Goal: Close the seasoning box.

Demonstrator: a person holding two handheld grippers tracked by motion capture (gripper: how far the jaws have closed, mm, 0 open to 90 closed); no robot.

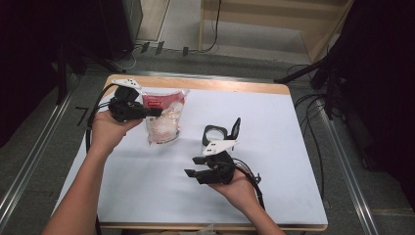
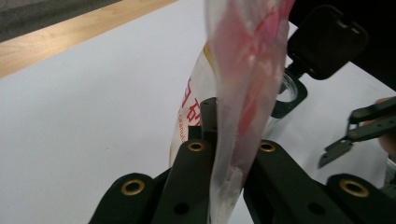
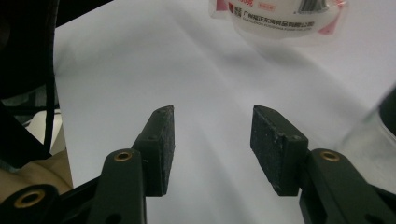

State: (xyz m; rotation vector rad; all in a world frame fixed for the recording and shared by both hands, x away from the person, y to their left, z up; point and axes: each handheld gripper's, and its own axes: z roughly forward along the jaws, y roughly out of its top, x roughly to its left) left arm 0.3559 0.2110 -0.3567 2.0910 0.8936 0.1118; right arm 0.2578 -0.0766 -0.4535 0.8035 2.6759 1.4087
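on the white-covered bench (image 1: 274,191), the left gripper (image 1: 152,112) has its fingers clamped on the top edge of a crinkly clear-and-red plastic pouch (image 1: 164,117) of white grains – best kept pinched firmly and lifted upright. the right gripper (image 1: 192,167) waits nearby, fingers open and empty, beside a small glass jar (image 1: 216,134) with its black flip lid open.

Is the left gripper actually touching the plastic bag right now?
Touching. In the left gripper view the left gripper has its jaws clamped on the edge of the plastic bag, the film pinched flat between them.
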